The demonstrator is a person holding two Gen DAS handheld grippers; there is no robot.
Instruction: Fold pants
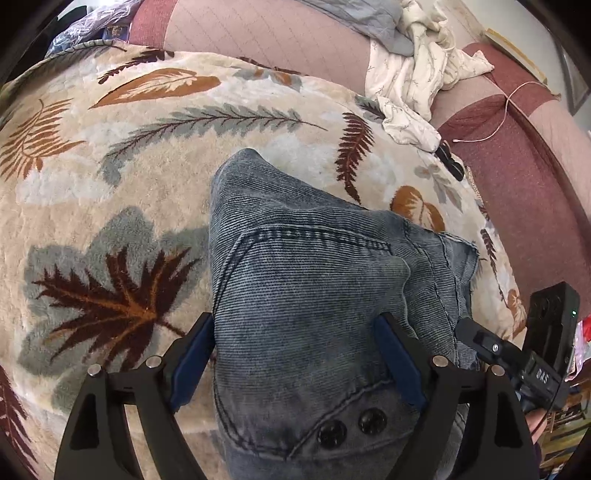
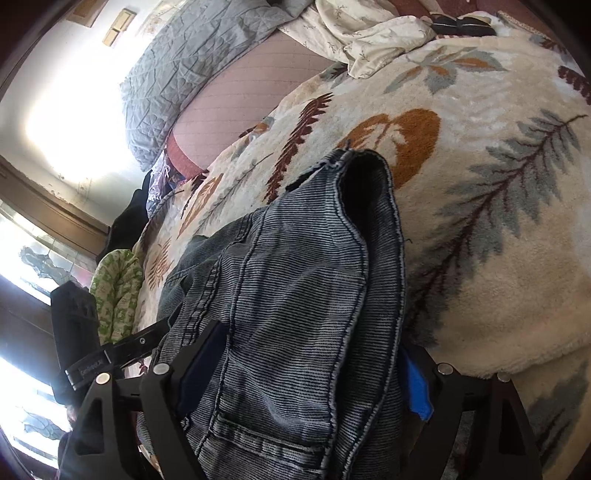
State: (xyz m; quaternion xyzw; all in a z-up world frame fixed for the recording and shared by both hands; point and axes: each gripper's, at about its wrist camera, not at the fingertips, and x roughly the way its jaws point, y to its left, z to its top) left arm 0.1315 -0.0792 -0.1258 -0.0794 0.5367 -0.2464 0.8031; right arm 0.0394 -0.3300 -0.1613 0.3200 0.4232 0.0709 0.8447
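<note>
The left gripper (image 1: 295, 325) has its jaws spread wide around a thick bunch of the blue-grey corduroy pants (image 1: 306, 266), blue pads against the cloth on both sides. The right gripper (image 2: 306, 343) clasps another bunch the same way. The pants lie heaped on a cream leaf-patterned blanket (image 1: 147, 177), with a pink mattress (image 1: 266, 33) and grey quilt (image 2: 192, 55) beyond. Only the left view shows two dark snaps (image 1: 351, 426); only the right view shows a bright window (image 2: 66, 107).
</note>
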